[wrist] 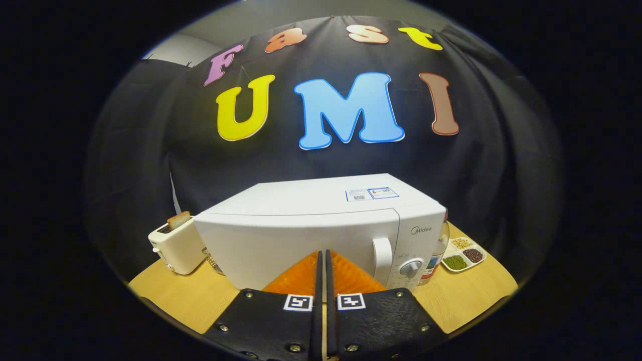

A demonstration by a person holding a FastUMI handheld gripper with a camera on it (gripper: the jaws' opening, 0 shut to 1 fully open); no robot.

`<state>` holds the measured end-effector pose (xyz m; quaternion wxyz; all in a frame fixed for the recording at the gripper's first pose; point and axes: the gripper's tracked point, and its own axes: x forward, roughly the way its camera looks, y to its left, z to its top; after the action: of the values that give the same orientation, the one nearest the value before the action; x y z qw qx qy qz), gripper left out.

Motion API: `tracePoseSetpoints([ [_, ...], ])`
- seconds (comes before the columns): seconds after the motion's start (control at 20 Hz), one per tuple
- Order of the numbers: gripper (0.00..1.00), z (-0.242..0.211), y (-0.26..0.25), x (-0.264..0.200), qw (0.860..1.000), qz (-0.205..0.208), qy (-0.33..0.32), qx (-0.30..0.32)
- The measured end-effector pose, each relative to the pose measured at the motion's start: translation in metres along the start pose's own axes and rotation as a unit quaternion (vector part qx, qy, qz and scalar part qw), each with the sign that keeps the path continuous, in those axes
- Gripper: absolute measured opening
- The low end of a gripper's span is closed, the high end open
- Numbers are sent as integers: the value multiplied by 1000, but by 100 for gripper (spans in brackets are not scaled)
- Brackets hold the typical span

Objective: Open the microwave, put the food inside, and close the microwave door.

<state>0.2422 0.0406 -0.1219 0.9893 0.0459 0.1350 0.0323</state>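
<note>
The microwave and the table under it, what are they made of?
The microwave looks like painted metal or plastic: smooth, white, slightly glossy; I can't tell which. Its door handle looks like white plastic. The table looks like light wood or laminate with faint grain. The claw sits shut, holding nothing, before the closed door.

A: Count pls?
B: 1 microwave (301, 235), 1 toaster (176, 246) w/ 1 slice of bread (179, 219), 1 bottle (437, 253).
A: Else?
B: 1 tray (464, 254) w/ 3 compartments, 1 gripper (323, 260) w/ 2 fingers (298, 277), closed together.
</note>
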Motion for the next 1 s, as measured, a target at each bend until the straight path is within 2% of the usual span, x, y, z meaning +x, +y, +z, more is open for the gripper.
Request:
tracePoseSetpoints([
  [0.5, 4, 31, 11, -141, 997, -21, -68, -39],
  [0.65, 4, 27, 21, -177, 996, -9, -73, -49],
  [0.75, 8, 24, 24, -202, 996, -7, -78, -48],
  [0.85, 21, 22, 29, -224, 995, -2, -87, -43],
  [0.9, 41, 22, 30, -233, 995, -3, -93, -43],
  [0.95, 49, 23, 31, -241, 994, -3, -99, -44],
  [1.0, 66, 21, 32, -247, 994, -2, -100, -46],
])
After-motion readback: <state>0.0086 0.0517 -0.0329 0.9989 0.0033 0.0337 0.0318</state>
